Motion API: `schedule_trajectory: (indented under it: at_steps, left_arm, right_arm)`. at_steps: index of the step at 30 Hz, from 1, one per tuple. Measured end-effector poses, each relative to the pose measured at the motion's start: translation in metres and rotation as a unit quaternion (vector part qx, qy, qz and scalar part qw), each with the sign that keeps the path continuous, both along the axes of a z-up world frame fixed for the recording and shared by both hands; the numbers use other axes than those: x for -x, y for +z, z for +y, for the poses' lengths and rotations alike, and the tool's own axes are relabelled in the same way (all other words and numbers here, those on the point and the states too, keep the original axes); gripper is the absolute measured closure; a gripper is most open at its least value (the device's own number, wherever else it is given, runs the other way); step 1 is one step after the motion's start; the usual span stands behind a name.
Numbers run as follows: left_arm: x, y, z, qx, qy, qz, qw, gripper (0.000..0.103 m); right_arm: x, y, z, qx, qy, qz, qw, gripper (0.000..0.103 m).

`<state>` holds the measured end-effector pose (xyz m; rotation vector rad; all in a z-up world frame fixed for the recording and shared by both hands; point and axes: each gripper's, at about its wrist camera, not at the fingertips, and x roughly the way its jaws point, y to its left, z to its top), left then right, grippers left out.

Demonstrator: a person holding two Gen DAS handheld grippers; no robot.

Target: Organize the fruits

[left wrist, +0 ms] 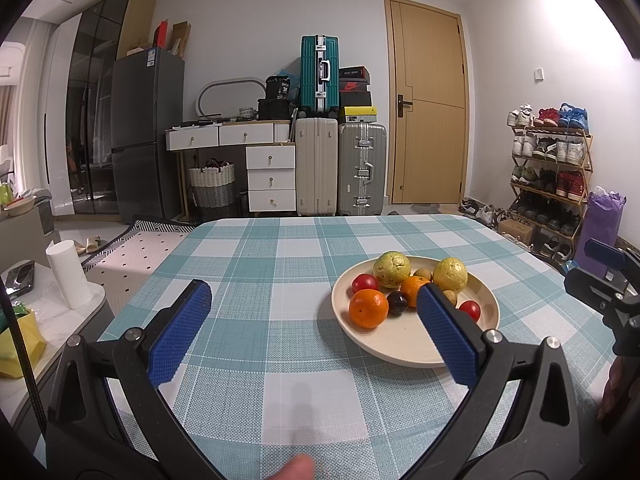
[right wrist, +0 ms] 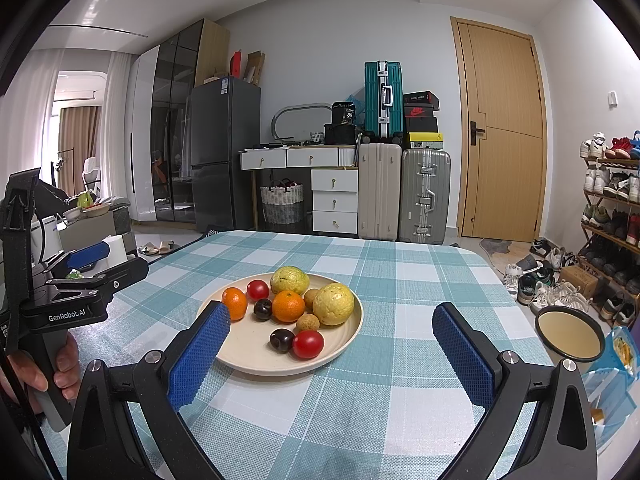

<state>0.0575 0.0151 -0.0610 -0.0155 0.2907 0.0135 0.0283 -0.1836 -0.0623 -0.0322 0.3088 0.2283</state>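
Observation:
A cream plate point(right wrist: 340, 344) point(left wrist: 408, 344) sits on the checked tablecloth and holds two yellow-green guavas point(right wrist: 333, 304), two oranges point(right wrist: 288, 306), two red tomatoes point(right wrist: 308, 344), two dark plums point(right wrist: 281, 339) and small brown fruits point(right wrist: 308, 323). My left gripper point(left wrist: 312, 304) is open and empty above the cloth; its right finger overlaps the plate's near right side. My right gripper point(right wrist: 332, 326) is open and empty, with the plate between and beyond its fingers. Each gripper shows at the edge of the other's view.
The table point(right wrist: 400, 400) has a teal and white checked cloth. A cream bowl point(right wrist: 570, 334) and a blue packet point(right wrist: 612, 384) stand off the table's right edge. A paper roll point(left wrist: 68, 276) stands on a side table at left. Suitcases, drawers, a fridge and a shoe rack line the room behind.

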Motion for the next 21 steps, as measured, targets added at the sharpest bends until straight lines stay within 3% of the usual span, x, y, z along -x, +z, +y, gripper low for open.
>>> schedule_trajectory:
  at_steps: [18,21]
  left_arm:
    - [-0.0039,-0.0035,-0.0039,-0.001,-0.011,-0.001,0.9999,0.000]
    - [-0.0039,-0.0035,-0.0030,-0.001,0.008,-0.001,1.0000,0.000]
  right_arm:
    - [0.0000,0.0000,-0.0003,0.000,0.000,0.000,1.000,0.000]
    - [0.0006,0.0001,-0.0011,0.000,0.000,0.000,1.000,0.000]
